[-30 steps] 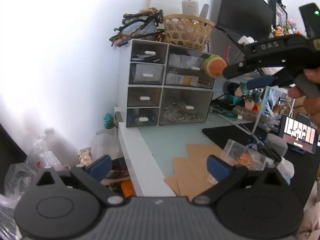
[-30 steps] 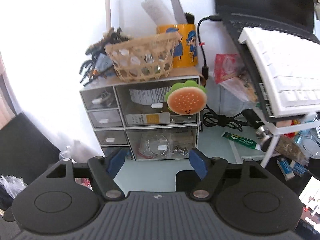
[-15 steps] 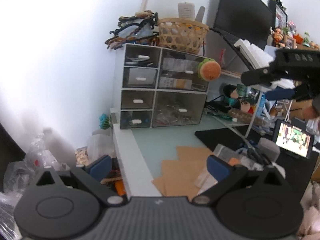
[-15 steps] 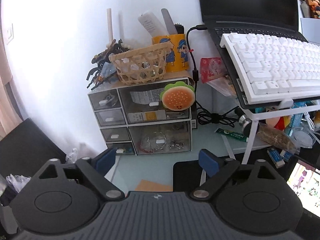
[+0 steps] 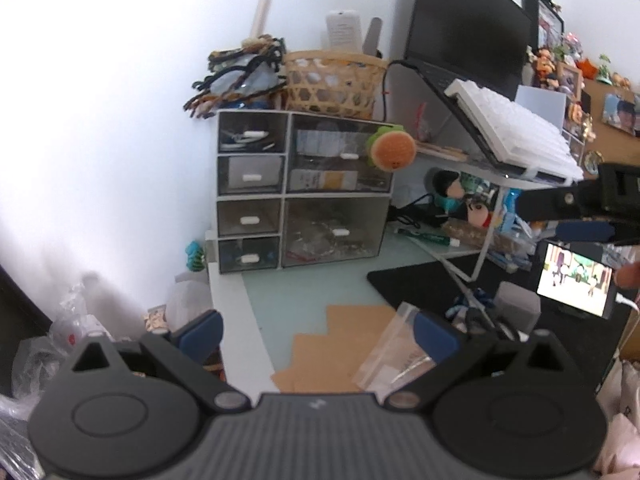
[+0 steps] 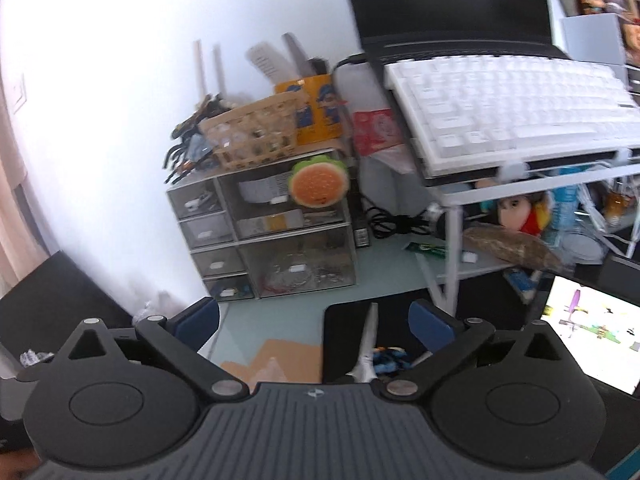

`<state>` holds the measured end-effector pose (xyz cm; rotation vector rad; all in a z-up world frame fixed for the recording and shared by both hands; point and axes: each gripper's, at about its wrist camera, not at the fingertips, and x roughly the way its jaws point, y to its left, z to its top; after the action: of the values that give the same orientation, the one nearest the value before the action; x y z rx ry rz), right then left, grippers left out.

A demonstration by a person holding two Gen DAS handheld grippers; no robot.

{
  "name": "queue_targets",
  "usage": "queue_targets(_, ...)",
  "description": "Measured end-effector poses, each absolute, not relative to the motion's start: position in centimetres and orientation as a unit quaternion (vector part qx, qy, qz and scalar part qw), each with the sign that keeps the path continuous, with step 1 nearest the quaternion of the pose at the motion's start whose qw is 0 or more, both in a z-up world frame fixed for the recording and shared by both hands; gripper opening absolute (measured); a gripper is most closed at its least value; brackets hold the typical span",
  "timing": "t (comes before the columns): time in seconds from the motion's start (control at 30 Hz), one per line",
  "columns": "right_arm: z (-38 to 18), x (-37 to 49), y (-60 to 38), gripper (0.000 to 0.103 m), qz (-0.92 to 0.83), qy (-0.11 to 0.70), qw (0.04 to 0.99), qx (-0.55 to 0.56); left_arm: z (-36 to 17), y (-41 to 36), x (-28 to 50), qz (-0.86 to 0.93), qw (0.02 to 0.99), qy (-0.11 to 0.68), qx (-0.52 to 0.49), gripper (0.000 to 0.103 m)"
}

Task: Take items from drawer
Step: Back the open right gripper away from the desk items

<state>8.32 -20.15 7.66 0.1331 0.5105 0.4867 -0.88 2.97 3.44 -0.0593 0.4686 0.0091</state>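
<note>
A small clear-fronted drawer cabinet (image 5: 300, 196) stands at the desk's back left corner, also in the right wrist view (image 6: 264, 240). All its drawers are shut; white pulls show. A burger-shaped plush (image 5: 394, 151) sticks to its top right drawer. My left gripper (image 5: 316, 334) is open and empty, well short of the cabinet, above the desk's front edge. My right gripper (image 6: 314, 324) is open and empty, also far back; it shows from the side at the right of the left wrist view (image 5: 568, 216).
A wicker basket (image 5: 334, 84) and tangled items sit on the cabinet. A white keyboard (image 6: 504, 100) rests on a laptop stand at right. Cardboard pieces (image 5: 340, 344), a clear plastic box (image 5: 396, 356), a black mat (image 5: 432, 284) and a lit phone (image 5: 574, 284) lie on the desk.
Both grippers have pulled back and away from the cabinet, which now looks smaller. The right gripper has swung right, away from the burger plush. Both stay open.
</note>
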Motion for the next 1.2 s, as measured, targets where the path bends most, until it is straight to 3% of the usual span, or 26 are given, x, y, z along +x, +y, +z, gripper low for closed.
queue_targets(0.47, 6.4, 4.7, -23.3, 0.103, 0.249, 0.197, 0.947, 0.054, 4.2, -0.5, -1.9, 0.03, 0.972, 0.233, -0.028, 0.103)
queue_targets(1.2, 2.6, 2.7, -28.0, 0.103, 0.242, 0.213, 0.943, 0.077, 6.3, -5.0, -4.1, 0.053, 0.965, 0.258, -0.014, 0.103)
